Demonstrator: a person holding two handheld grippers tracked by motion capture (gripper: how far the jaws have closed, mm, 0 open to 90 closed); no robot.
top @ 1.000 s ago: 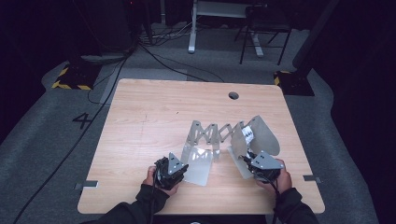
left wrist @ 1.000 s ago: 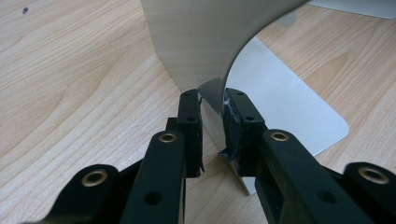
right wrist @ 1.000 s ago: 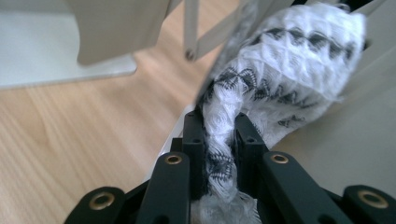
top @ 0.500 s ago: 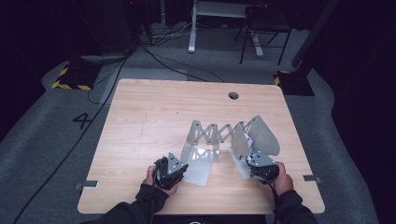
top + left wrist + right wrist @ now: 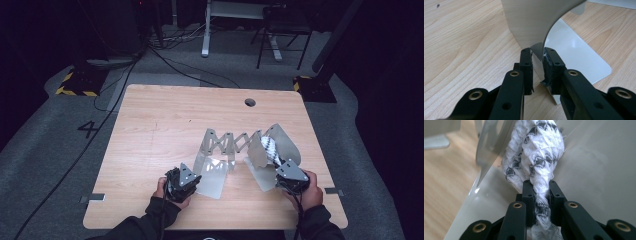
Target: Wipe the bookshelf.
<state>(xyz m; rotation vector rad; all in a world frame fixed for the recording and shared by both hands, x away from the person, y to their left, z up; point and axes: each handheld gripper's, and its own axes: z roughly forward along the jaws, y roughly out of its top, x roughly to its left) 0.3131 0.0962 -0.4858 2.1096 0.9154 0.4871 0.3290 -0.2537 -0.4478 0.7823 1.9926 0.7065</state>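
A: High view. What occupies the lower middle of the frame?

B: A metal accordion rack (image 5: 227, 145) stands on the table (image 5: 150, 130), its curved end plates spread apart. The left hand-held gripper (image 5: 186, 181) sits at the near left plate (image 5: 212, 172); the right hand-held gripper (image 5: 289, 176) sits at the lower right, where a black-and-white knitted cloth (image 5: 270, 147) lies between two right-hand plates.

A: Left gripper view?

B: The left hand-held gripper (image 5: 537, 71) pinches the thin edge of the left plate (image 5: 541, 20), pads on both faces. The plate looks stiff, smooth and probably slippery; an edge grip near the base seems best for steadying it.

A: Right gripper view?

B: The right hand-held gripper (image 5: 541, 197) is pressed together on the bunched cloth (image 5: 534, 150), which rises at frame centre against a pale plate (image 5: 599, 177). The cloth appears soft, light and compressible, so it should be taken by a gathered fold.

A: Obstacles?

B: The neighbouring plate (image 5: 490, 142) at upper left crowds the slot and may snag the knit. Beyond the table are cables (image 5: 165, 60) and a chair (image 5: 280, 30), well apart.
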